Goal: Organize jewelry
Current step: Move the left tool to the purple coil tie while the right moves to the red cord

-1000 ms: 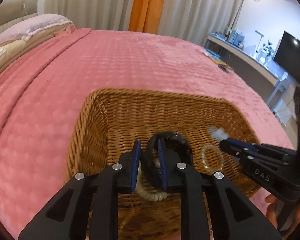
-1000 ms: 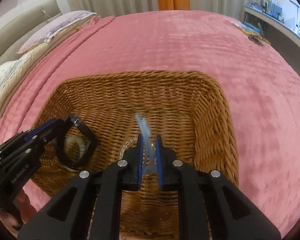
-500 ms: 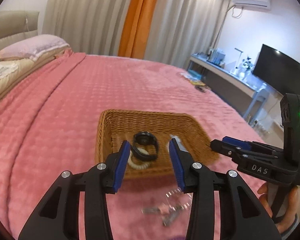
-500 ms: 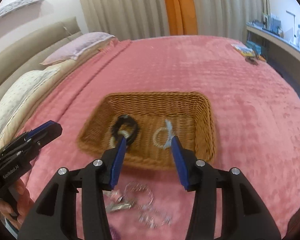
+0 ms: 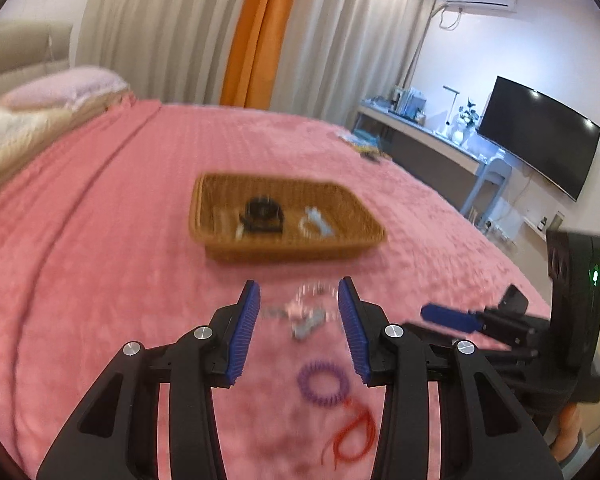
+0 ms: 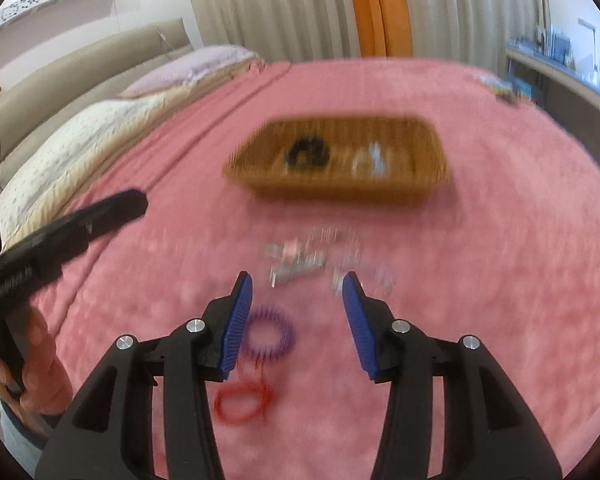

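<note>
A wicker basket [image 5: 220, 248] [image 6: 340, 190] sits on the pink bedspread and holds a black band [image 5: 262, 216] [image 6: 307, 152] and a clear bracelet with a pale tag [image 5: 314, 224] [image 6: 370, 162]. Nearer me lie silvery clips and clear bracelets [image 5: 310, 312] [image 6: 312, 258], a purple coil ring [image 5: 323, 383] [image 6: 267, 334] and a red cord loop [image 5: 350, 436] [image 6: 242, 400]. My left gripper [image 5: 298, 304] is open and empty above the loose pieces. My right gripper [image 6: 298, 294] is open and empty above them too. Both views are blurred.
The pink bedspread [image 5: 100, 240] fills the area. Pillows [image 6: 80, 140] lie at the left. A desk and a television [image 5: 536, 136] stand at the right, curtains [image 5: 260, 32] behind. The right gripper also shows in the left wrist view [image 5: 452, 318], the left gripper in the right wrist view [image 6: 80, 220].
Both grippers let go of the black band and the tagged bracelet in the basket, opened, and pulled back towards me. The loose jewelry on the bedspread has come into view.
</note>
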